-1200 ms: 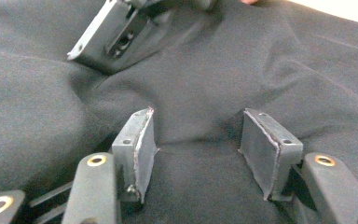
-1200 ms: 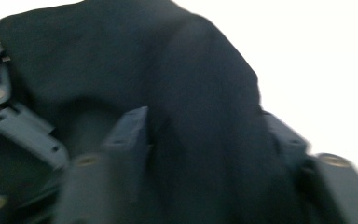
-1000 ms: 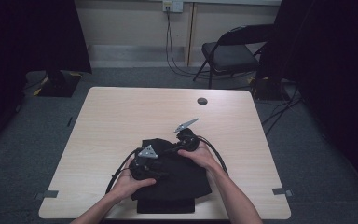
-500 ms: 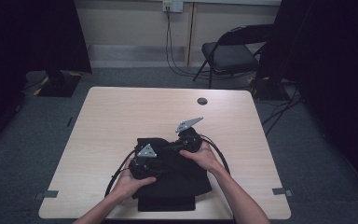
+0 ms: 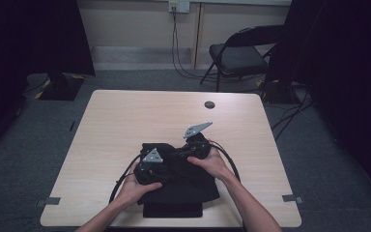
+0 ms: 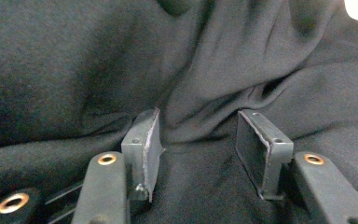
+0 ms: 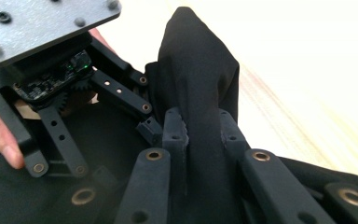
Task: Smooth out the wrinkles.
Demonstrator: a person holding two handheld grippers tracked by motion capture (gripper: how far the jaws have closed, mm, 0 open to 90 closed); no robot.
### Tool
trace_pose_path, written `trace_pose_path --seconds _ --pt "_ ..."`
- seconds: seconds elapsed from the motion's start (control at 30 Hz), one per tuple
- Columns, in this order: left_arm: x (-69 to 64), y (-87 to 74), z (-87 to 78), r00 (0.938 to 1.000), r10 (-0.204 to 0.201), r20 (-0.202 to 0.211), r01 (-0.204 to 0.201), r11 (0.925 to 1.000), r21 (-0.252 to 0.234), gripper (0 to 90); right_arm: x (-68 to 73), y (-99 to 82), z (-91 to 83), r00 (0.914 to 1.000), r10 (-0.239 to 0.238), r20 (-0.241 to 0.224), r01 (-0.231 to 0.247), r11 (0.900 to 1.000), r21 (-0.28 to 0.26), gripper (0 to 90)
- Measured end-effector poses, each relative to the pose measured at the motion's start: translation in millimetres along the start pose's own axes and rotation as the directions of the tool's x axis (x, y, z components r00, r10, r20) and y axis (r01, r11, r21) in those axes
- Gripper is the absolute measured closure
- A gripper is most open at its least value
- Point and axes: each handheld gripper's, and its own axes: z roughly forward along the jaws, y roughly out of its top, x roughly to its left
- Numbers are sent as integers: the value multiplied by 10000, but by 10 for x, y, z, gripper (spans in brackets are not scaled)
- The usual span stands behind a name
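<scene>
A: So, the black cloth (image 5: 178,186), how's it handle?

B: Soft, light, floppy, prob. not fragile. It lies bunched at the near edge of the bench (image 5: 125,121). Best taken by a raised fold.

A: Grips?

B: The right hand-held gripper (image 7: 200,133) is clamped on an upstanding fold and its jaws have just been closing. The left hand-held gripper (image 6: 198,149) has jaws apart, tips pressed to the cloth, nothing pinched.

A: Hidden?

B: Black on black, so edges and layers are hard to read; can't tell what garment it is.

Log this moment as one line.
left gripper: open, pressing black cloth | right gripper: jaws closing, pinching raised cloth fold | table
</scene>
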Motion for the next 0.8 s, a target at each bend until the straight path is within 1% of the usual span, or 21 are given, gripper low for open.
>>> trace_pose_path --seconds 0.07,0.1,0.13,0.17,0.2,0.23,0.27,0.3,0.33,0.37,0.4,0.43,0.47,0.5,0.53,0.57,0.63,0.67,0.7,0.77,0.8 --pt "1 25 -7 10000 -57 22 57 10000 9 488 -36 -18 -14 9998 158 77 -157 9998 -108 780" --pt "1 25 -7 10000 -57 22 57 10000 9 480 -36 -18 -14 9998 158 77 -157 9998 -108 780" --pt "-10 45 -39 10000 -47 -51 47 10000 -16 470 -79 -32 -32 9992 344 184 -340 9991 -241 782" --pt "-22 56 -59 9999 -24 -101 23 10000 -71 465 -94 -33 -37 9991 352 232 -346 9990 -267 783" --pt "-44 82 -108 10000 36 -87 -38 9997 -234 463 -107 -33 -42 9988 399 269 -391 9988 -308 783" --pt "-44 82 -108 10000 36 -87 -38 9997 -234 461 -107 -33 -42 9988 399 269 -391 9988 -308 783" --pt "-86 130 -209 9999 142 43 -139 9983 -559 461 -148 -34 -61 9980 529 354 -513 9977 -443 786" --pt "-86 130 -209 9999 142 43 -139 9983 -559 461 -165 -36 -67 9977 545 404 -526 9975 -482 787" --pt "-145 175 -327 9995 258 170 -242 9959 -870 458 -183 -40 -69 9972 575 470 -552 9973 -481 789" --pt "-145 175 -327 9995 258 170 -242 9959 -870 459 -205 -47 -70 9970 602 482 -580 9973 -454 789" --pt "-237 190 -427 9988 328 363 -286 9934 -1109 459 -231 -58 -67 9964 662 524 -637 9969 -469 791" --pt "-290 181 -453 9974 431 582 -367 9935 -1077 462 -244 -65 -66 9956 742 572 -715 9963 -477 792" --pt "-340 158 -465 9950 606 794 -529 9941 -951 465 -266 -73 -63 9948 810 614 -781 9957 -488 793" --pt "-383 123 -462 9922 678 1045 -593 9949 -820 468 -284 -79 -62 9941 873 642 -840 9951 -514 793" --pt "-383 123 -462 9922 678 1045 -593 9949 -820 475 -293 -80 -64 9934 901 707 -865 9948 -532 794" --pt "-440 33 -403 9902 838 1116 -808 9962 -313 476 -300 -75 -72 9930 904 758 -865 9948 -540 795" --pt "-440 -34 -315 9916 835 984 -854 9962 152 469 -301 -60 -102 9923 921 828 -865 9939 -689 797" --pt "-430 -65 -263 9927 867 836 -889 9958 236 467 -301 -51 -118 9920 918 869 -855 9936 -743 798" --pt "-426 -82 -224 9932 987 617 -1001 9948 201 474 -297 -44 -133 9919 922 870 -853 9932 -794 798" --pt "-417 -83 -154 9942 1039 263 -1042 9945 85 485 -275 -32 -157 9925 867 866 -797 9935 -818 799" --pt "-418 -81 -134 9933 1143 159 -1145 9934 102 486 -250 -20 -173 9931 782 875 -708 9939 -840 800"
